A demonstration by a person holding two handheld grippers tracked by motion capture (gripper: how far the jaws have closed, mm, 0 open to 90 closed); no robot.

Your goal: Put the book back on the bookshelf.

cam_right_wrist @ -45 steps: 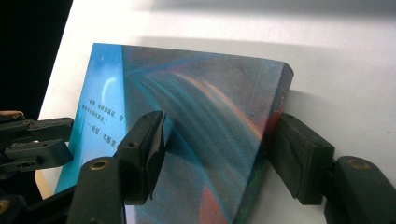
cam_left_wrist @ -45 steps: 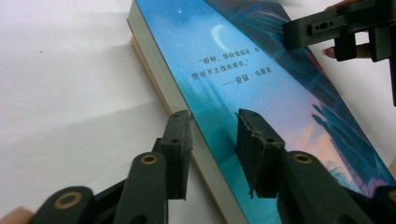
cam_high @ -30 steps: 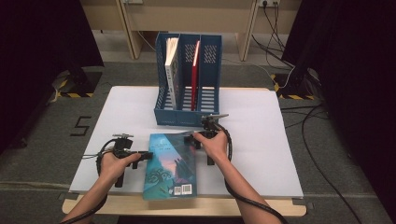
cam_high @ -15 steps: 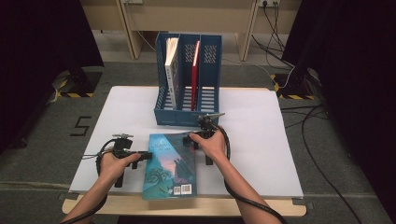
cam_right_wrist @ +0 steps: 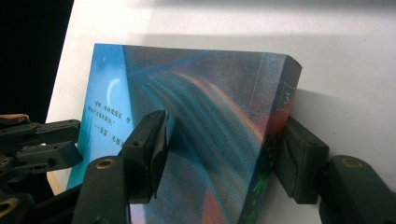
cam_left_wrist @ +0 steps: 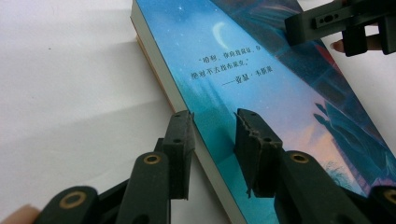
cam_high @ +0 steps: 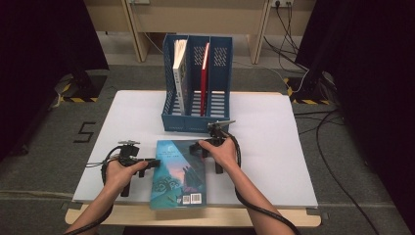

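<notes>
With the book [cam_high: 178, 174] lying flat near the surface's [cam_high: 274, 147] front edge, the left tongs [cam_left_wrist: 212, 140] spread astride its page edge and the right tongs [cam_right_wrist: 224, 154] spread around its spine, a shallow bite could let it slip.

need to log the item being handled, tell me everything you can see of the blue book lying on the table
The blue book is a thick paperback with a glossy night-sky cover: crescent moon, a few lines of white text, darker swirls with pink and orange, a barcode near the front edge. It lies flat and closed on the white table, in front of the blue file rack. The left tool straddles its page edge, jaws open; the right tool spans its spine side, one jaw over the cover.
</notes>
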